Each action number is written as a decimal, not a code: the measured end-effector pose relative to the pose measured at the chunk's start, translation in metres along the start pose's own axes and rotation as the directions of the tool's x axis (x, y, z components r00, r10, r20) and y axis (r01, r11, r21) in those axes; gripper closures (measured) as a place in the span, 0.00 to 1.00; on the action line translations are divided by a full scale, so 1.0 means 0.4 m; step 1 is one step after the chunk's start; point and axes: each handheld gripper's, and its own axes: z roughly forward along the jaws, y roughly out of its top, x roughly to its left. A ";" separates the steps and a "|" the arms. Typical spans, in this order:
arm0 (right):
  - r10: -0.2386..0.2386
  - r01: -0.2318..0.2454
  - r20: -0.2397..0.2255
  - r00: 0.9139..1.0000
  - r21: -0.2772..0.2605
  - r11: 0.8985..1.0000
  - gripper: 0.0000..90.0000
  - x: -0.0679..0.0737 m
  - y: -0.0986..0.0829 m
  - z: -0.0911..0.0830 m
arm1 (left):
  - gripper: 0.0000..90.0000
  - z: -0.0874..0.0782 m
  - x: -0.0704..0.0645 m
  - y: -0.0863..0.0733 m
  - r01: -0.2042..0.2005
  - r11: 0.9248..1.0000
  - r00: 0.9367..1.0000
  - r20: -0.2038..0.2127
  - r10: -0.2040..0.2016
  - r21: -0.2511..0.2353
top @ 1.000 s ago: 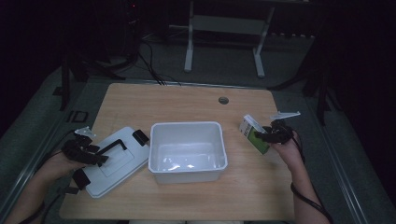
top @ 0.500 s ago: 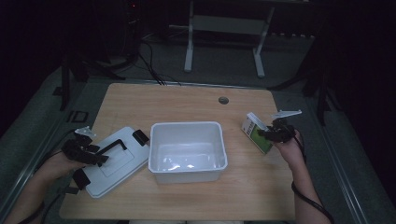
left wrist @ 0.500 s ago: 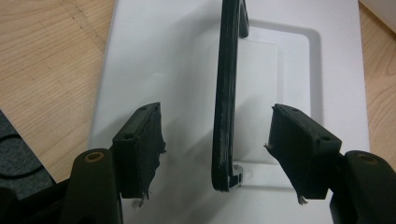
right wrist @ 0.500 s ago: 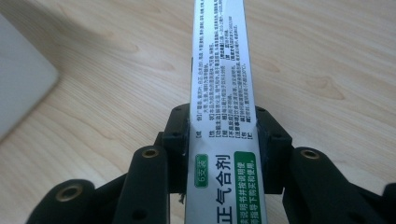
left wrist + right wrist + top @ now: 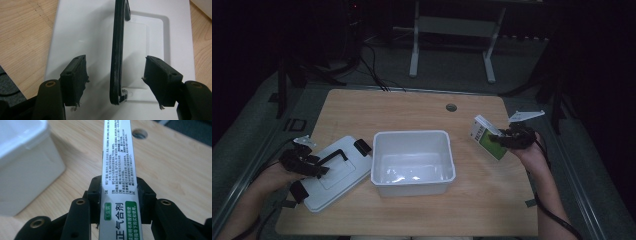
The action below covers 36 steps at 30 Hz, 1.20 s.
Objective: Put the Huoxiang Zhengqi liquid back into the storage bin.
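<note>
A white bin (image 5: 413, 162) stands open in the middle of the wooden table (image 5: 412, 110). Its white lid (image 5: 334, 172) lies flat to the left, with a black handle (image 5: 119, 50) on top. My left gripper (image 5: 304, 162) hovers over the lid, open, its jaws on either side of the handle without touching it. A green and white box with printed text (image 5: 486, 137) is held off the table at the right. My right gripper (image 5: 507, 139) is shut on this box (image 5: 118, 175), its pads pressed on both narrow sides.
A round cable hole (image 5: 451, 107) sits in the table's far side. The bin's corner (image 5: 22, 162) is to the left of the held box. A white frame with legs (image 5: 452, 30) stands on the floor beyond the table. Dark floor surrounds it.
The right gripper has carried the box slightly toward the right and away from the bin. The left gripper stays over the lid's handle.
</note>
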 end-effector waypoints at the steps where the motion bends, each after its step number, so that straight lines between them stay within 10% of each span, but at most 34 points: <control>1: 0.000 0.000 0.000 1.000 0.000 1.000 0.70 0.000 0.000 0.000 | 0.39 0.000 0.000 0.000 0.000 1.000 1.000 0.000 0.000 0.000; 9: -0.104 0.098 -0.075 0.992 -0.081 0.992 0.70 0.080 0.076 -0.063 | 0.39 -0.001 -0.005 0.003 -0.007 1.000 1.000 -0.002 0.007 0.013; 15: -0.206 0.190 -0.146 0.968 -0.118 0.975 0.70 0.150 0.128 -0.081 | 0.39 -0.004 -0.003 0.002 -0.004 1.000 1.000 -0.003 0.004 0.010; 27: -0.363 0.324 -0.277 0.889 -0.179 0.929 0.70 0.260 0.213 -0.073 | 0.39 -0.006 -0.002 -0.003 -0.010 1.000 1.000 -0.003 0.010 0.019; 36: -0.463 0.406 -0.384 0.799 -0.224 0.886 0.70 0.333 0.239 -0.033 | 0.39 -0.003 -0.007 -0.002 -0.020 0.999 1.000 -0.002 0.020 0.026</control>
